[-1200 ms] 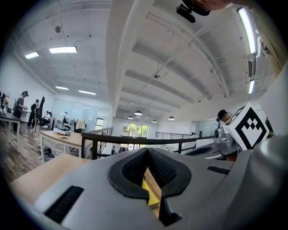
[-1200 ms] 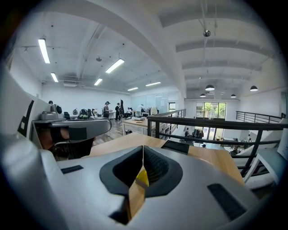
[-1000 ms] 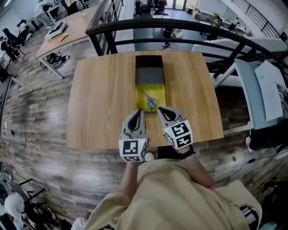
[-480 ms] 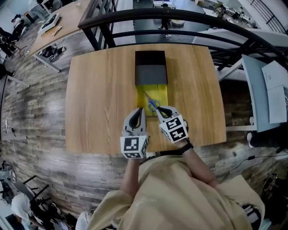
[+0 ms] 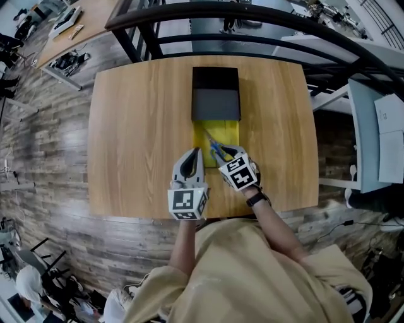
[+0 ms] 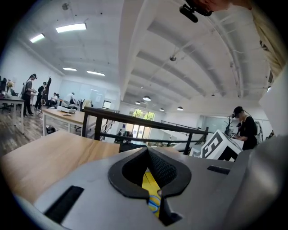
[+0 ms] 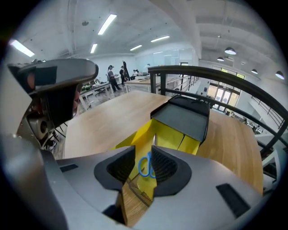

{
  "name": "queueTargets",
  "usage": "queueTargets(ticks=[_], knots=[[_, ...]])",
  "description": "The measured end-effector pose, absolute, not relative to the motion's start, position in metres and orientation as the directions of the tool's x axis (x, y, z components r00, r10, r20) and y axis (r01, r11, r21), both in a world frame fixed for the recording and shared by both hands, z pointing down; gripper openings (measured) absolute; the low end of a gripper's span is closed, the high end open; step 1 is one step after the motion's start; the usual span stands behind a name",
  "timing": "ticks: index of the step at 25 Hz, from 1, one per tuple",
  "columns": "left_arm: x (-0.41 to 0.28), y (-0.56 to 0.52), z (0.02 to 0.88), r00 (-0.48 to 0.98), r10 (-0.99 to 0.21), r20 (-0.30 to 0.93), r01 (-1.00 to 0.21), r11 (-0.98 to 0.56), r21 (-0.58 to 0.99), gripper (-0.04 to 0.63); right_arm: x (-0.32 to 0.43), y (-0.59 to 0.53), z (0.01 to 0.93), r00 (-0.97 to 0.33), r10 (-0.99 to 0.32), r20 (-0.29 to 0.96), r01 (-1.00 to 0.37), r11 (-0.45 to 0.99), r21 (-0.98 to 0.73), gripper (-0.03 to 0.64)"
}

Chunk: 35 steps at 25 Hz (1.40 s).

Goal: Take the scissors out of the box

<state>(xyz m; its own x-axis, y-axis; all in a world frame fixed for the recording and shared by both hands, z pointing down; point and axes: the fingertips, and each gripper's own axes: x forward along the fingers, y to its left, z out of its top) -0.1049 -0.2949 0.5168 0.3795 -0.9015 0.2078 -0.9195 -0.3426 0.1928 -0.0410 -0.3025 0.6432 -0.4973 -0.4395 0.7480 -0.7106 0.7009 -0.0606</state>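
Note:
An open yellow box lies mid-table, and its dark grey lid covers the far half. Blue-handled scissors lie inside the yellow box. My right gripper points steeply down over the box's near end. In the right gripper view its jaws are opening, with the scissors' handle loop showing in the gap, untouched by the pads. My left gripper hovers just left of the box, nearly level. Its jaws meet at the tips with nothing held. A blue loop of the scissors shows below them.
The wooden table ends close behind both grippers. A black railing runs past its far edge. A white desk with papers stands to the right, and other desks with people are far off on the left.
My right gripper has dropped and moved forward onto the box's near end, and its jaws have parted. The left gripper has shifted slightly forward and lower, still shut.

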Motion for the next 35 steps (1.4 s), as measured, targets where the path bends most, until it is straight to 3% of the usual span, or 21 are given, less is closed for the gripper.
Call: queueTargets(ticks=[3, 13, 25, 35], knots=[[-0.111, -0.303, 0.523, 0.371, -0.902, 0.219, -0.922, -0.331, 0.2, 0.011, -0.044, -0.307, 0.665, -0.472, -0.38, 0.795, -0.694, 0.716, -0.07, 0.126], [-0.132, -0.324, 0.544, 0.329, -0.91, 0.251, -0.936, -0.278, 0.218, 0.011, -0.041, -0.319, 0.726, -0.362, -0.236, 0.902, -0.701, 0.707, -0.096, 0.132], [-0.132, -0.324, 0.547, 0.332, -0.911, 0.246, -0.933, -0.278, 0.229, 0.011, -0.046, -0.332, 0.755, -0.257, -0.209, 0.944, -0.696, 0.718, -0.031, 0.132], [-0.133, -0.308, 0.534, 0.326, -0.918, 0.227, -0.936, -0.279, 0.213, 0.011, -0.051, -0.325, 0.749, -0.288, -0.243, 0.926, -0.662, 0.749, -0.01, 0.086]])
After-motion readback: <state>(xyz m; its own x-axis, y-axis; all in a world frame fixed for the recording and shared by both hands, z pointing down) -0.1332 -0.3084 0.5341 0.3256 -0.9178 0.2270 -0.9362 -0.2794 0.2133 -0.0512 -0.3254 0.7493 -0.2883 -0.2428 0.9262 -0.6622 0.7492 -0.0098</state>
